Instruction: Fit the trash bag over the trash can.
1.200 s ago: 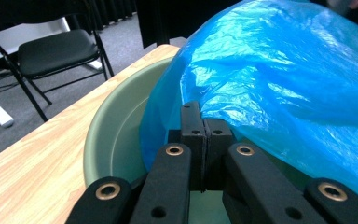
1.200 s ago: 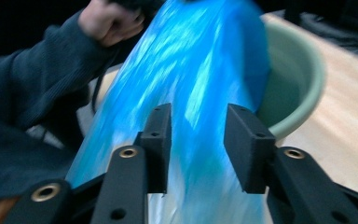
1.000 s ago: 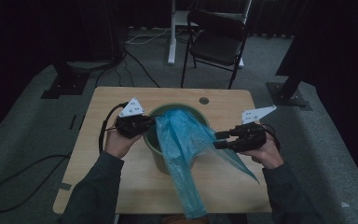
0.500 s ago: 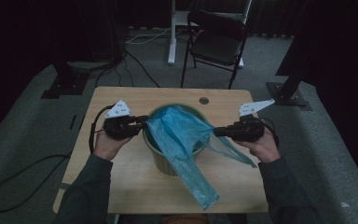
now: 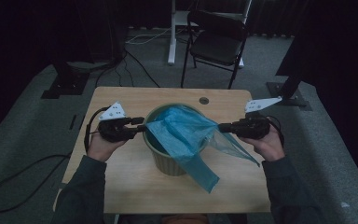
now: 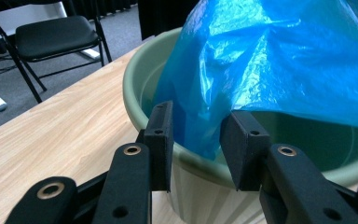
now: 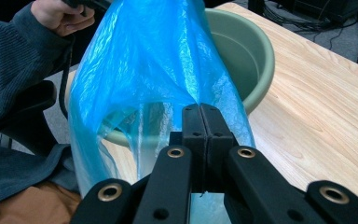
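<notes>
- Our right gripper [image 7: 200, 112] pinches the blue plastic bag [image 5: 182, 130] tight.
- Our left gripper [image 6: 196, 135], jaws just opening, stands apart at the green bin's [image 5: 168, 163] rim, bag film between them.

The high view looks forward and down over the whole desk [image 5: 121, 182]. Each gripper view rides low and close, facing the green basin [image 6: 177, 154] and blue plastic bag [image 7: 154, 60] from opposite sides.
</notes>
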